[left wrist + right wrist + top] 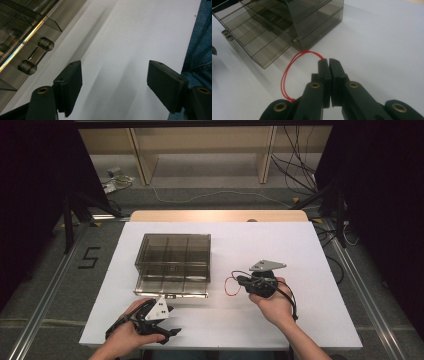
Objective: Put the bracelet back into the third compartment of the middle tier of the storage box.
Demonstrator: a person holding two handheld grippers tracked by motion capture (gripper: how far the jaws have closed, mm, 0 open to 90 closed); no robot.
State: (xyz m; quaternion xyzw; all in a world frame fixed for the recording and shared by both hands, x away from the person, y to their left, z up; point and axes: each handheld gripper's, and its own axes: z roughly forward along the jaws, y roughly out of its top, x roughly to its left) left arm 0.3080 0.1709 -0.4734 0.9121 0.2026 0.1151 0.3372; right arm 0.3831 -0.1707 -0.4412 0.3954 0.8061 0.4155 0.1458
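A white table top [300, 320] stands in a dim room, with a grey floor, pale wooden shelving and loose cables behind it. At the near left corner, a person's left hand holds the black two-jaw left gripper [167, 322] low over the table, its jaws spread wide with nothing between them; in the left gripper view bare white surface lies between the pads. Just beyond it, toward the table's middle, sits a smoky transparent plastic box [172, 262] divided into compartments, with its shallow drawer pulled partly out toward the person. Right of the box, the black right gripper [239, 281], held in the right hand, points at the box's near right corner. Its jaws are pressed together on a thin red loop of string [288, 75], which hangs beside that corner, close to the box.
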